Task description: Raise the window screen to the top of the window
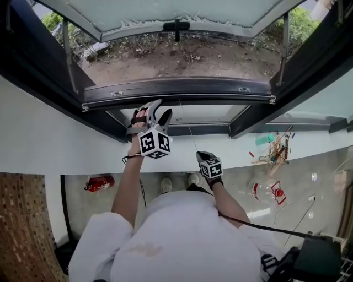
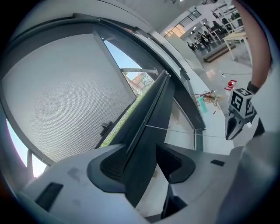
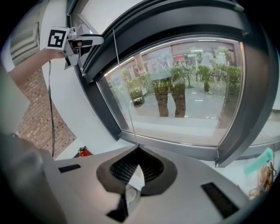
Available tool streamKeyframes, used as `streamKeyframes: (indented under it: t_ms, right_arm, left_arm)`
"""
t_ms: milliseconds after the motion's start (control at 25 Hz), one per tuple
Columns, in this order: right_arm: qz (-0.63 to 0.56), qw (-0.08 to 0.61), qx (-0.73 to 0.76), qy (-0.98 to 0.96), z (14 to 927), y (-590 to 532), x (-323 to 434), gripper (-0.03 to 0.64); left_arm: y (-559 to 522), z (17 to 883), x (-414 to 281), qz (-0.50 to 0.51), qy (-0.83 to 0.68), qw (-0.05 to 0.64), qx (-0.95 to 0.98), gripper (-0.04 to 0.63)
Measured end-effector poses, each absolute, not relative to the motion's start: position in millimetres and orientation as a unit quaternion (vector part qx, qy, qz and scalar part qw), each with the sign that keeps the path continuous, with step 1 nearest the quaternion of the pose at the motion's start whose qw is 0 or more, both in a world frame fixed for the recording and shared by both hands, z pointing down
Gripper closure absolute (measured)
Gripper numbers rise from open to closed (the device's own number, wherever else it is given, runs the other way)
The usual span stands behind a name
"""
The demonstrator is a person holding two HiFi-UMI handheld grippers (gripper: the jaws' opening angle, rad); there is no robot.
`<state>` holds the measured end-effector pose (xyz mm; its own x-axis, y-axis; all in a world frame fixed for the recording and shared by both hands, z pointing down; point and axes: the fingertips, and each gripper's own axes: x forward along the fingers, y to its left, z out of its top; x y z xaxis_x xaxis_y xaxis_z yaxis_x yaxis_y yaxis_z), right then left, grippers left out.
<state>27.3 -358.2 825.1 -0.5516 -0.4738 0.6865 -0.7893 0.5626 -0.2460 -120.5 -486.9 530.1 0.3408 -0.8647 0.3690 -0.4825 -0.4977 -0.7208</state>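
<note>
The window screen (image 2: pixel 57 96) shows as grey mesh stretched over the opening, ending at its dark rail (image 2: pixel 148 127), which lies across the black window frame (image 1: pixel 33 60) just above the fixed lower glass pane (image 3: pixel 183 96). The left gripper (image 2: pixel 141 151) is clamped on that rail, one pad on each side, near the rail's left end in the head view. A thin cord (image 3: pixel 125 87) runs down from the rail to the right gripper (image 3: pixel 138 151), whose jaws are pinched together on it, lower and nearer the person's body. Beyond the mesh, the glass sash (image 1: pixel 165 11) is swung outward. A red fire extinguisher (image 1: pixel 99 183) lies on the floor below.
</note>
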Motion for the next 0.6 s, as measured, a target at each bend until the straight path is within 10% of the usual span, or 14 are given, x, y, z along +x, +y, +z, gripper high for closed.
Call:
streamKeyframes:
  t_ms: [600]
  right_arm:
    - [0.269,0.281,0.371,-0.843,821,-356,19,0.615]
  left_arm:
    - [-454,508,-139,-0.158,0.505,0.032,-0.848,0.435]
